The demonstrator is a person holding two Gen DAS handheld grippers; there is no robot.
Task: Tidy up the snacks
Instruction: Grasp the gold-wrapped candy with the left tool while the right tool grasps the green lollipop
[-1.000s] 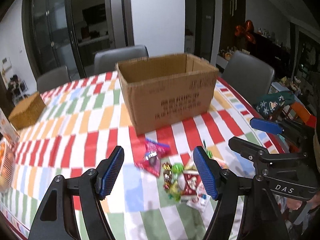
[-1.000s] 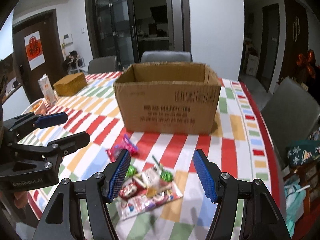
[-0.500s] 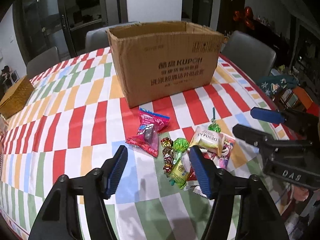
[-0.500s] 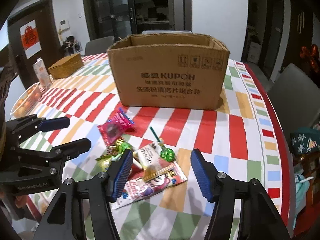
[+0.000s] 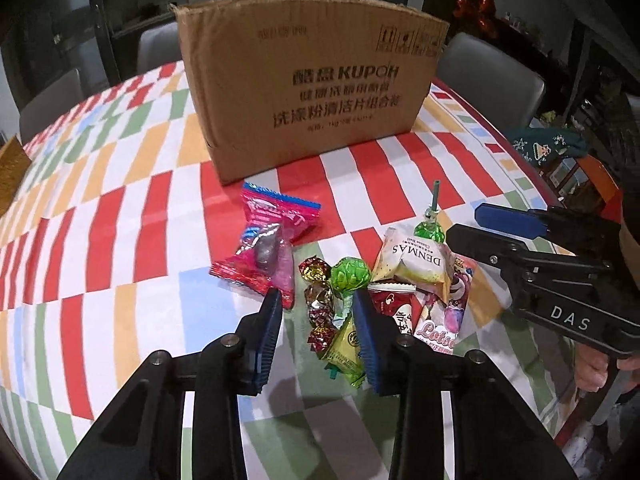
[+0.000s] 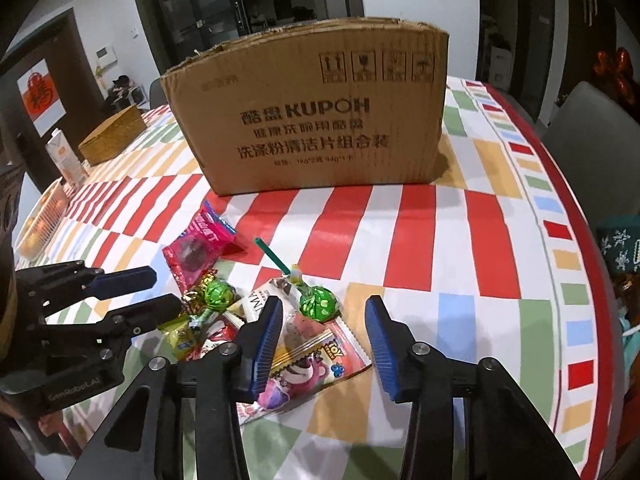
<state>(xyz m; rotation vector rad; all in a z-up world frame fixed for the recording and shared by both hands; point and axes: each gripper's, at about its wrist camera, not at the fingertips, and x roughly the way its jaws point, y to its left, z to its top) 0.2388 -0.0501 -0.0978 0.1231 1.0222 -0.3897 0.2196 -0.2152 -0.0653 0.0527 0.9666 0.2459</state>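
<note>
Closing both narrowed, empty claws, left claw [image 5: 316,330] and right claw [image 6: 322,344], on the overlapping snacks [image 5: 384,280], I risk pinching several wrappers.

A loose heap of snacks lies on my checked tablecloth in front of the upright, open-topped cardboard box [image 5: 308,80]. A pink packet [image 5: 268,246] lies nearest the box, with gold-wrapped candies [image 5: 318,300], a green foil lollipop [image 5: 351,274] and a yellow sachet [image 5: 346,346] beside it. To the right a white DENMAS pouch [image 5: 416,262] overlaps a flat Lotso packet [image 6: 308,364], and a second green lollipop [image 6: 316,300] rests across them.
</note>
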